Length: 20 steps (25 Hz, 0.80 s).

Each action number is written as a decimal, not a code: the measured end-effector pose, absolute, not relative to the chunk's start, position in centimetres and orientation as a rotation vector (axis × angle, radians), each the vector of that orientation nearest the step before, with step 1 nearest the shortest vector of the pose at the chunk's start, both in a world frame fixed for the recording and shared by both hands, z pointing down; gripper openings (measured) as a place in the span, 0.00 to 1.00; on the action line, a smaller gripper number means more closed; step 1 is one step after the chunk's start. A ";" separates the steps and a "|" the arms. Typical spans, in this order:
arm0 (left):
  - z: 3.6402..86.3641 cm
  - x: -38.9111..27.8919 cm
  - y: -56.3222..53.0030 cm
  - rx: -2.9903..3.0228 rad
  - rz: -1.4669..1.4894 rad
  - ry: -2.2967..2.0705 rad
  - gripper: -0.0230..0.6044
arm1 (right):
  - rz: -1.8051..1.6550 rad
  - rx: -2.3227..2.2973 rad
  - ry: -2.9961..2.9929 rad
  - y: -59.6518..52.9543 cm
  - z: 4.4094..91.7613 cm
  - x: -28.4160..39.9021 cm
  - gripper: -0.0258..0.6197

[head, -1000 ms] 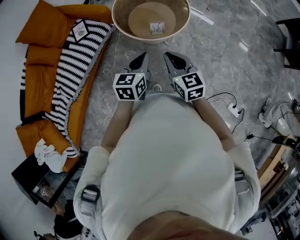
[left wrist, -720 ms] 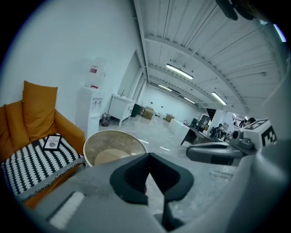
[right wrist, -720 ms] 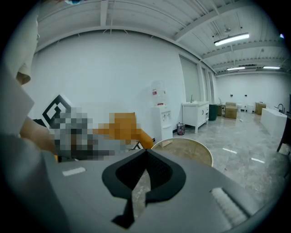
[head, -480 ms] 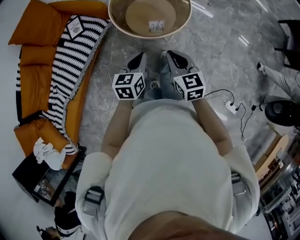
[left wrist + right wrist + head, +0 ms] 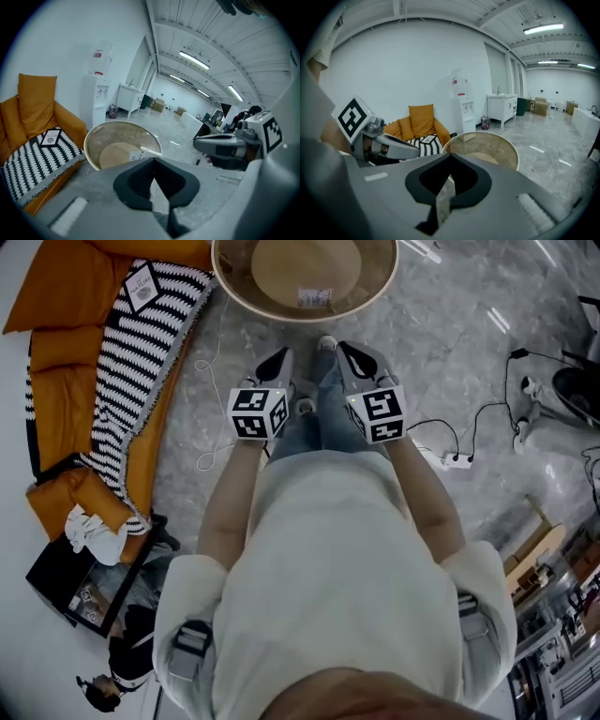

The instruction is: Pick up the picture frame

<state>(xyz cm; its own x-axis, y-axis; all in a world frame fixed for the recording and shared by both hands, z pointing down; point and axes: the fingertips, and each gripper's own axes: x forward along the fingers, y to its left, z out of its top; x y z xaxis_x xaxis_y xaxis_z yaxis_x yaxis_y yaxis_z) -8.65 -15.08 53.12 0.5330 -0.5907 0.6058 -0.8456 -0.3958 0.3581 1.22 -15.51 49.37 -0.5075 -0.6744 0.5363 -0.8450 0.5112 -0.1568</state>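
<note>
**Both tools shut and empty, frame lying on the sofa**

The left tool (image 5: pixel 277 360) and the right tool (image 5: pixel 349 354) are held side by side in front of the person, above the grey marbled floor (image 5: pixel 459 362). Both point towards a round table (image 5: pixel 305 317) with a pale rim and a glass top. In its own view, the left tool (image 5: pixel 153 160) has its jaws closed tip to tip with nothing between them. The right tool (image 5: pixel 450 157) is the same, jaws together and gripping nothing.

The picture frame (image 5: pixel 142 287) is small and pale, with a dark print in it. It lies flat on a black-and-white striped blanket (image 5: pixel 131 362) spread over an orange sofa (image 5: pixel 66 343). In the head view it sits at the upper left, well apart from both tools and to the left of the table. The left gripper view shows the picture frame (image 5: pixel 50 137) at its left on the stripes, and the right gripper view finds the picture frame (image 5: pixel 426 139) beyond the left tool.

A white label (image 5: pixel 314 298) sits on the table's glass (its print is too small to read). A crumpled white cloth (image 5: pixel 89 532) rests on the near end of the sofa. A white power strip (image 5: pixel 450 460) with cables lies on the floor to the person's right.
</note>
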 end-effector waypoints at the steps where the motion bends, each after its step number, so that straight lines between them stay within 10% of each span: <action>1: 53.8 -8.4 -15.6 2.122 0.526 -1.154 0.04 | 0.576 1.245 -2.344 -16.2 50.0 1.4 0.04; 20: 69.2 -7.1 -24.3 2.002 0.696 -1.129 0.04 | 0.751 1.149 -2.224 -24.1 65.6 2.4 0.04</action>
<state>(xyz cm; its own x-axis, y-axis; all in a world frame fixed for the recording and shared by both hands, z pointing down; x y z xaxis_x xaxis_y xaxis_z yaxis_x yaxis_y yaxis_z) -7.11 -24.26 69.23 0.4698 -0.4861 0.7369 -0.8768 -0.3541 0.3254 2.38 -24.06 65.62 -0.5038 -0.5525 0.6641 -0.8419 0.4863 -0.2341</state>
